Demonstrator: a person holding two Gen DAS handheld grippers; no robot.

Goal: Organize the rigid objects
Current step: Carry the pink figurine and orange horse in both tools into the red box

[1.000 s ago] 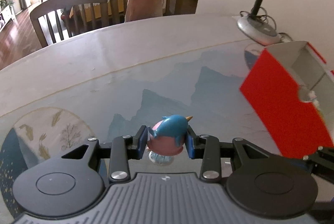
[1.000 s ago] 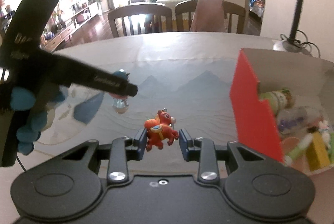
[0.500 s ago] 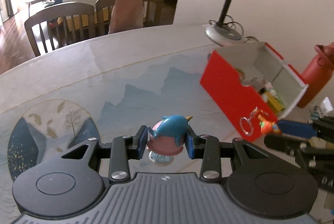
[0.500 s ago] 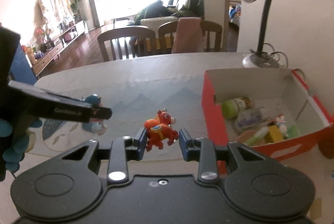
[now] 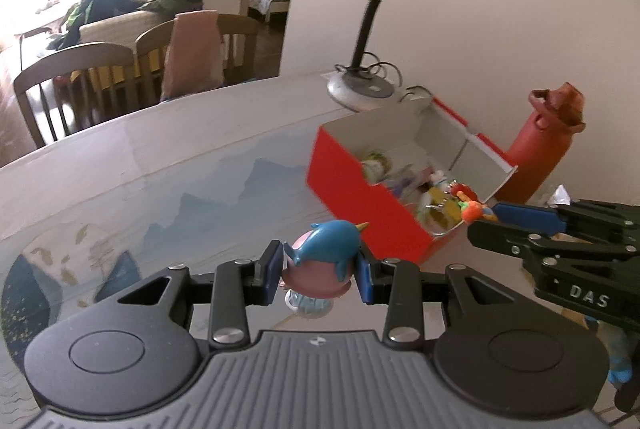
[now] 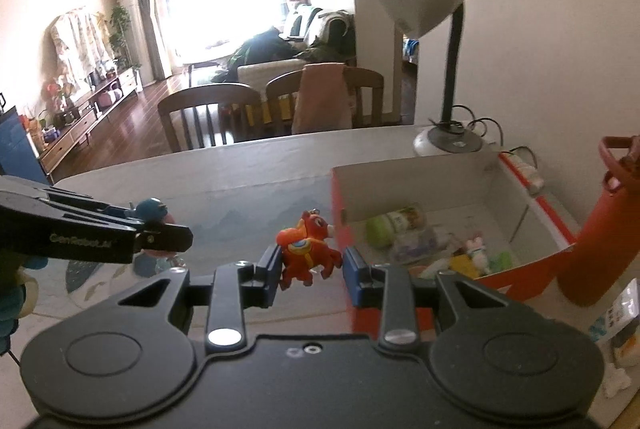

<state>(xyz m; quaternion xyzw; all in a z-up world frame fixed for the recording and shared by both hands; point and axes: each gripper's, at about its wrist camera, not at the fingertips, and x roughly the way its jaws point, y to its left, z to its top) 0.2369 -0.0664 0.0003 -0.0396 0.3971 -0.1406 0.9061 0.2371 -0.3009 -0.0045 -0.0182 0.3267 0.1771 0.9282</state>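
Observation:
My left gripper (image 5: 318,271) is shut on a blue and pink whale figurine (image 5: 324,263), held above the table left of the red box (image 5: 360,205). My right gripper (image 6: 308,265) is shut on an orange-red horse figurine (image 6: 308,249), held just left of the red box (image 6: 520,277). The open box has white inner walls and holds several small toys and bottles. In the left wrist view the right gripper (image 5: 484,217) hovers over the box's near corner with the orange figurine. In the right wrist view the left gripper (image 6: 176,233) reaches in from the left edge with the whale.
A desk lamp (image 6: 444,137) stands at the table's back right, behind the box. A red bottle (image 6: 600,237) stands right of the box. Small items (image 6: 620,317) lie at the table's right edge. Wooden chairs (image 6: 216,113) line the far side of the table (image 6: 240,169).
Both grippers have risen and swung right toward the red box, each keeping its figurine. The box's inside and the lamp head have come into view.

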